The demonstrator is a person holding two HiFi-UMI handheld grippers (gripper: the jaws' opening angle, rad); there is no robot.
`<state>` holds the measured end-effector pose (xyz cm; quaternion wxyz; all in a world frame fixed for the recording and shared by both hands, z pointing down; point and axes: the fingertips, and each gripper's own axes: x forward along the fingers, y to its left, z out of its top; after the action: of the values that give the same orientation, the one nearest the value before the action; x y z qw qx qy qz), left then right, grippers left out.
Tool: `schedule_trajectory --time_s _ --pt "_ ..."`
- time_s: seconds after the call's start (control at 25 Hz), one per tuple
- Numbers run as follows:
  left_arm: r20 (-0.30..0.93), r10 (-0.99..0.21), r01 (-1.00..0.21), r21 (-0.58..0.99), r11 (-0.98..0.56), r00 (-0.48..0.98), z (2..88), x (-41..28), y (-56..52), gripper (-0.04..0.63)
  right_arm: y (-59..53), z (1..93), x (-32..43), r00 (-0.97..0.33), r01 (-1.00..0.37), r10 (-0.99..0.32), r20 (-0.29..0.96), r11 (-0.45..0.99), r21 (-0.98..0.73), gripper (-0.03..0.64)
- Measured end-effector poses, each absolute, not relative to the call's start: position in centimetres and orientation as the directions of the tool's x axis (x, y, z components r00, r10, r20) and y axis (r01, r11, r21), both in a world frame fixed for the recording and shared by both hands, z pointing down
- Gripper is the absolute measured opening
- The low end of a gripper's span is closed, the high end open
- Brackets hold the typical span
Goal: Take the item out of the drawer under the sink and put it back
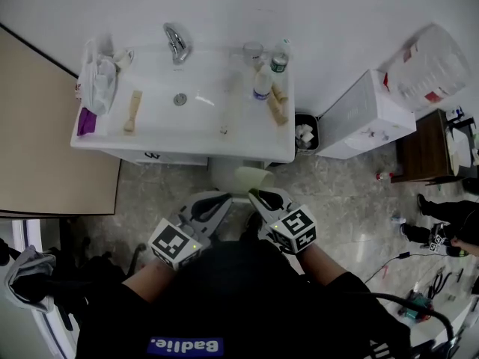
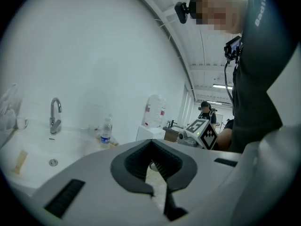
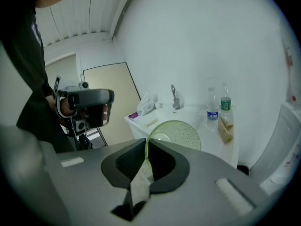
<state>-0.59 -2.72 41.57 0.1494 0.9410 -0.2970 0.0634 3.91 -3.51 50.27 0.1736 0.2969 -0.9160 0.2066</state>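
In the head view I stand before a white sink [image 1: 224, 144] with a faucet [image 1: 176, 42]; the cabinet front [image 1: 153, 156] below it shows only as a thin strip. My right gripper [image 1: 257, 197] is shut on the rim of a pale green translucent bowl [image 1: 250, 178]. In the right gripper view the bowl [image 3: 181, 134] stands up between the pads, the right gripper [image 3: 146, 145] clamping its edge. My left gripper [image 1: 218, 200] is beside it, level with it. In its own view the left gripper [image 2: 152, 147] is shut with nothing between its pads.
Bottles [image 1: 262, 84], a plastic bag [image 1: 99, 81] and small items lie on the sink top. A bin [image 1: 305, 132] and a white box [image 1: 367, 114] stand to the right, then a brown table [image 1: 426, 148]. A beige door panel [image 1: 52, 133] is at the left. Another person [image 1: 449, 223] stands far right.
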Motion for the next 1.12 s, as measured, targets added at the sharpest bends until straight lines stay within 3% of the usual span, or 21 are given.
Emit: schedule_trajectory --time_s 0.56,1.12 --pt "0.189 -0.495 -0.53 0.304 -0.791 0.848 41.7 0.6 -2.9 0.006 -2.9 42.0 4.3 -0.814 -0.58 -0.517 0.265 0.748 -0.323 0.021" --pt "0.193 -0.451 -0.49 0.284 -0.824 0.871 41.3 1.2 -1.8 0.005 -2.6 40.6 3.3 -0.817 -0.575 -0.525 0.238 0.767 -0.283 0.021"
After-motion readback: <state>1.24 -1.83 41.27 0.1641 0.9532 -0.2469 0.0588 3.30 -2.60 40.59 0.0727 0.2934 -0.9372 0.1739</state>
